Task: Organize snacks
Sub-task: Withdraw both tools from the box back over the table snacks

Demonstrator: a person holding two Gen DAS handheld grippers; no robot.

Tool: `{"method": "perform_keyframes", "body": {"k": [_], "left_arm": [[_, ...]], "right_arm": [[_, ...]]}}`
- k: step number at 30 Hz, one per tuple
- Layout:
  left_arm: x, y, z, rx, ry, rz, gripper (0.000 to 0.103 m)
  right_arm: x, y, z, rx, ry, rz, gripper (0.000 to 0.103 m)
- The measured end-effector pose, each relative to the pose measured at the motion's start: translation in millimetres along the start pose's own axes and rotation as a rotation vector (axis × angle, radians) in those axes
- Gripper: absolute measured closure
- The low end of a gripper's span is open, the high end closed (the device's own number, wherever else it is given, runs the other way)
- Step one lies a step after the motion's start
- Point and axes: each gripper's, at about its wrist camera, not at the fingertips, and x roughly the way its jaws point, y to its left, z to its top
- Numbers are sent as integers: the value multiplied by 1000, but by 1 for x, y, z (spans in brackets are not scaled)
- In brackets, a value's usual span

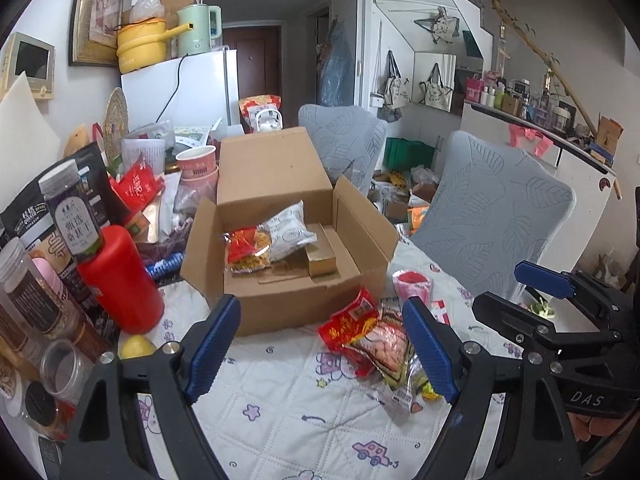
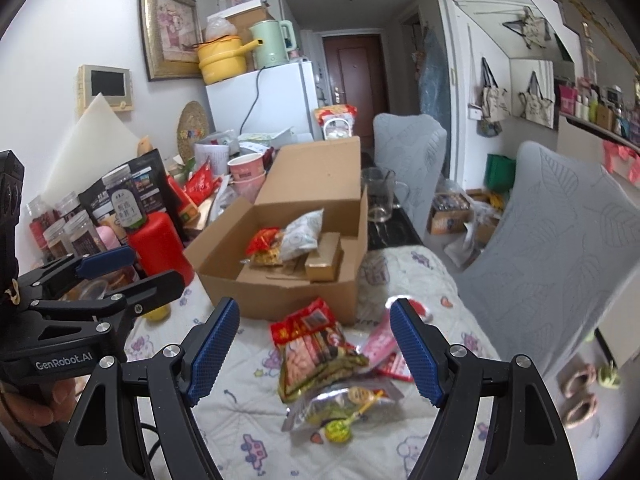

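Note:
An open cardboard box (image 1: 280, 300) (image 2: 288, 296) stands on the quilted table. Inside lie a red-yellow snack bag (image 1: 246, 250), a white patterned bag (image 1: 290, 232) and a gold box (image 1: 320, 262). A pile of snack packets lies in front of the box: a red peanut packet (image 2: 316, 352) (image 1: 360, 328), a silver packet (image 2: 344, 404) and pink packets (image 2: 384, 348). My left gripper (image 1: 320, 352) is open and empty, just left of the pile. My right gripper (image 2: 316, 352) is open above the pile, holding nothing.
A red canister (image 1: 120, 280), jars (image 1: 24, 292) and bags crowd the table's left side. A lemon (image 1: 136, 346) lies near the left fingers. Two grey covered chairs (image 1: 492, 216) stand at the right. A glass mug (image 2: 378, 196) stands behind the box.

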Motion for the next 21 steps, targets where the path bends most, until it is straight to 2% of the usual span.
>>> {"method": "perform_keyframes", "body": {"k": [10, 13, 21], "left_arm": [[21, -12, -40, -9, 94, -41, 20], [30, -12, -52, -24, 129, -64, 20], [48, -13, -83, -47, 204, -69, 20]], "right_arm": [[11, -14, -53, 71, 59, 4, 25], [19, -21, -71, 110, 101, 23, 25], [38, -29, -102, 154, 184, 4, 25]]}}
